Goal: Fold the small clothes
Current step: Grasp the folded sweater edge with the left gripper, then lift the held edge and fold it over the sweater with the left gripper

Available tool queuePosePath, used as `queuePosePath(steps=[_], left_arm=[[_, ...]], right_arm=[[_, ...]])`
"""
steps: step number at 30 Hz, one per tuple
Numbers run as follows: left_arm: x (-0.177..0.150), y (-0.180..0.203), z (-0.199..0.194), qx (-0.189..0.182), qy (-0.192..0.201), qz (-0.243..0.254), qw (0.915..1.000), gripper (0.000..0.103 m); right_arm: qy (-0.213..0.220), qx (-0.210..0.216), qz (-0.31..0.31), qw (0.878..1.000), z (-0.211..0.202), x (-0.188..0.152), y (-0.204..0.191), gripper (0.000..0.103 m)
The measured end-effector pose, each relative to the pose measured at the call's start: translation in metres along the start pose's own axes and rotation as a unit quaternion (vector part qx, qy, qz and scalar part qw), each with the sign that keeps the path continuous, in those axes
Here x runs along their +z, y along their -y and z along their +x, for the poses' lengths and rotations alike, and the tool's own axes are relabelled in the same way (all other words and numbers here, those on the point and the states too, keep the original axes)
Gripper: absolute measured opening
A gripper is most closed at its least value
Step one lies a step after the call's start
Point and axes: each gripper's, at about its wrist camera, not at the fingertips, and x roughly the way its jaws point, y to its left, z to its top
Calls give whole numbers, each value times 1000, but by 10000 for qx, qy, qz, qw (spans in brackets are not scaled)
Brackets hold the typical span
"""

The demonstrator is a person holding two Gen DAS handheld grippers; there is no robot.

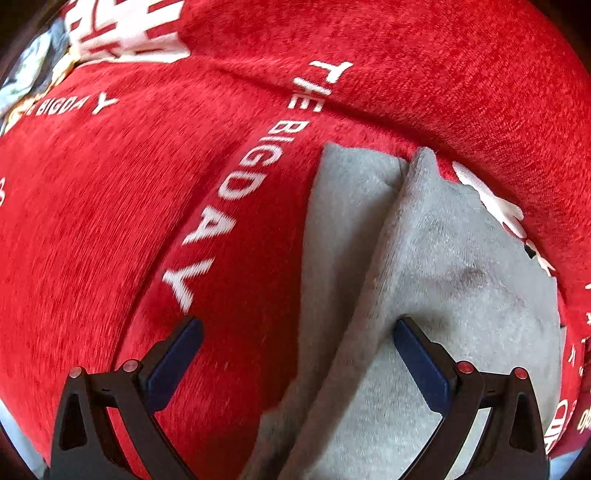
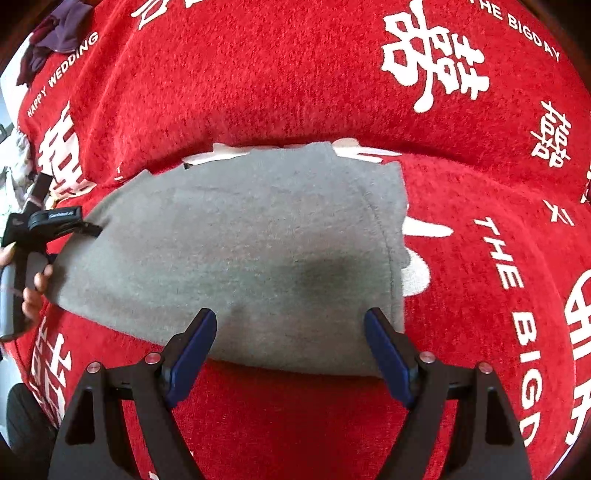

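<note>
The grey garment (image 2: 240,251) is lying on the red sofa cover (image 2: 295,81), against the crease below the backrest, seemingly folded once, so more folds probably remain. The left gripper (image 1: 297,332) is gaping wide, straddling a raised fold at the garment's edge, gripping nothing. The right gripper (image 2: 290,325) is hovering wide open over the near edge.

Home setting, looks like a sofa or bed. Surface is a soft padded seat under a red plush cover (image 2: 280,85) printed in white with "HAPPY WEDDING", "THE BIG DAY" and double-happiness characters (image 2: 432,55); a raised cushion runs along the back. Loose purple clothing (image 2: 59,33) piled at the far left corner. Gray garment (image 2: 240,251) laid out on the cover. Household laundry scene, no lab or shop fixtures visible.
</note>
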Motion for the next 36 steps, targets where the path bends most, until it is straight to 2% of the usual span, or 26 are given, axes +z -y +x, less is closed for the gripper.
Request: queuePosePath(steps=[2, 6, 9, 14, 16, 17, 18, 22, 25, 28, 30, 31, 33, 34, 35, 36], left_arm=[[3, -1, 2, -91, -48, 54, 9999, 103], [12, -11, -1, -414, -392, 369, 9977, 103], [9, -22, 1, -518, -426, 443, 9968, 103], [7, -1, 1, -330, -245, 473, 9980, 103], [7, 15, -3, -314, -110, 647, 9973, 83], [7, 23, -9, -493, -42, 807, 9955, 41], [7, 32, -14, -730, -139, 911, 9931, 22], [4, 53, -25, -237, -72, 1253, 9918, 16], [3, 58, -36, -306, 32, 1224, 9920, 15], [3, 58, -51, -397, 117, 1138, 9926, 14], [1, 61, -62, -402, 191, 1153, 9923, 13], [2, 62, -65, -409, 199, 1159, 9922, 13], [4, 68, -71, -413, 195, 1155, 9923, 12], [5, 71, -74, -411, 204, 1167, 9921, 12], [6, 77, -77, -408, 221, 1179, 9919, 12], [6, 80, -81, -396, 236, 1211, 9916, 12]], right_arm=[[-29, 23, -18, 10000, 2, -1, -3, 84], [-32, 13, -149, 9999, 0, -2, -11, 84], [8, 43, -195, 9998, -2, -2, -14, 84], [-119, 90, -248, 9996, 5, 0, -26, 84], [-152, 51, -390, 9991, 6, 1, -34, 84], [-154, 27, -460, 9988, 6, 2, -37, 84], [-151, -9, -530, 9985, 5, 2, -39, 84], [-62, -142, -717, 9973, -1, 13, -43, 84], [21, -167, -698, 9974, 2, 33, -45, 84], [-56, -1, -641, 9979, 23, 64, -56, 84], [-277, 137, -687, 9972, 47, 80, -68, 84], [-533, 142, -822, 9951, 67, 86, -78, 84], [-857, -223, -1228, 9885, 100, 89, -96, 85], [-636, -314, -1334, 9885, 102, 92, -101, 88], [-593, -360, -1334, 9886, 106, 97, -103, 90], [-749, -337, -1236, 9889, 112, 105, -104, 91]])
